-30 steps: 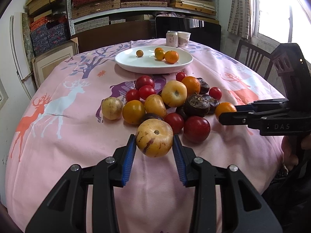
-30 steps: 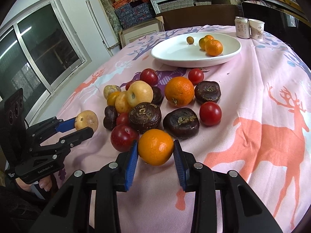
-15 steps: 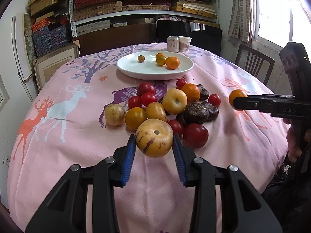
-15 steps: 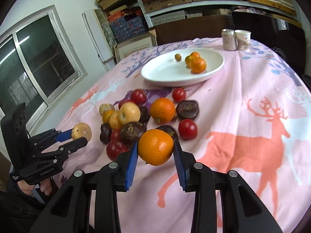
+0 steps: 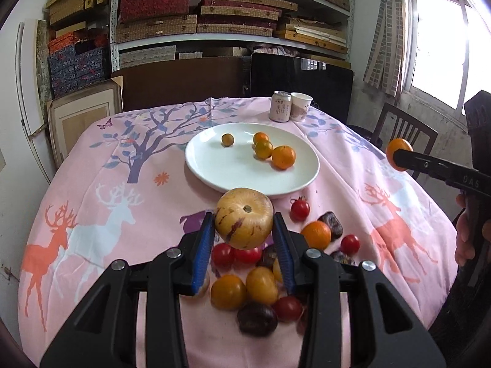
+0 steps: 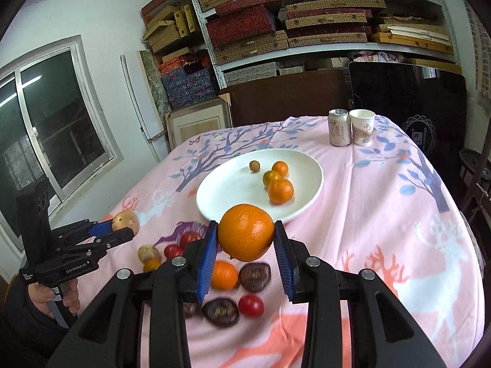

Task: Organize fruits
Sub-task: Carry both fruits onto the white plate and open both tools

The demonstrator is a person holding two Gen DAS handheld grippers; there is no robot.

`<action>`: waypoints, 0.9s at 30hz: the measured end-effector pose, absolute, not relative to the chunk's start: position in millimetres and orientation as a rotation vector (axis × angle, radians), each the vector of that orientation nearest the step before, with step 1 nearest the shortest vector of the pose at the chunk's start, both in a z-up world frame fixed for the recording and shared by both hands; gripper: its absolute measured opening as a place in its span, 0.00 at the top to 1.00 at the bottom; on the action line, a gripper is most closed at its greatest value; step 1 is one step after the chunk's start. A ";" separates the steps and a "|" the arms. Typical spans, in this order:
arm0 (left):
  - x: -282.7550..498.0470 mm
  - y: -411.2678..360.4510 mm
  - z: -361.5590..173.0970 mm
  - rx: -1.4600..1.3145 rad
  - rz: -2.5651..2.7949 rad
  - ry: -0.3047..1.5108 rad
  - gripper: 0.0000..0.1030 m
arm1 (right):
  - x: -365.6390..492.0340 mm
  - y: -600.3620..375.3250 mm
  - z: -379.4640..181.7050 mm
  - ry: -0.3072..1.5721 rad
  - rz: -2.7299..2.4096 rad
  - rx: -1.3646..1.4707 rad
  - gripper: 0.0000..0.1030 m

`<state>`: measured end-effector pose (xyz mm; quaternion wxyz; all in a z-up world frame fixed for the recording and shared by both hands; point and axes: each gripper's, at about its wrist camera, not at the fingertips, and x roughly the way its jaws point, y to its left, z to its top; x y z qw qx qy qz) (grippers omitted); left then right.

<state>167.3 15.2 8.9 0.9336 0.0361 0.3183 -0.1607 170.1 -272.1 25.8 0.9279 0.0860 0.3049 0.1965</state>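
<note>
Left wrist view: left gripper [image 5: 244,239] clamps a striped yellow melon [image 5: 244,218] above the fruit pile [image 5: 260,276]. White plate [image 5: 214,165] at 12 o'clock, near half bare. Worktop [image 5: 92,190] open at 9 o'clock.

Right wrist view: right gripper [image 6: 246,245] clamps an orange [image 6: 246,231] just short of the plate rim [image 6: 316,190]; bare cloth at 3 o'clock.

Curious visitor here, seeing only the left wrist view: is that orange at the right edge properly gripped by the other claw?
Observer: Yes. In the right wrist view the right claw has a blue pad on each side of the orange.
Operator: Who holds my claw?
Observer: A hand grips the handle of the left claw, which holds the yellow fruit.
Operator: Anything behind it?
Observer: A dark window in the wall beyond it.
</note>
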 end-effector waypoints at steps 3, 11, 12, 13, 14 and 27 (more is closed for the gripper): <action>197.4 1.8 13.6 0.085 -0.334 0.651 0.64 | 194.3 -261.6 22.6 0.637 0.396 0.159 0.65; 275.4 -22.0 -4.2 0.104 -0.333 0.719 0.64 | 260.3 -235.6 -9.1 0.719 0.392 0.119 0.65; 283.0 -23.4 -7.6 0.103 -0.329 0.730 0.64 | 267.3 -230.8 -13.1 0.729 0.397 0.110 0.65; 291.7 -24.5 -11.7 0.101 -0.325 0.743 0.64 | 272.6 -226.3 -16.1 0.735 0.404 0.100 0.65; 299.9 -25.6 -15.9 0.100 -0.320 0.757 0.63 | 278.5 -220.7 -18.7 0.736 0.403 0.082 0.64; 254.2 -2.1 -12.2 0.082 -0.297 0.729 0.33 | 244.6 -245.2 -20.9 0.709 0.363 0.141 0.38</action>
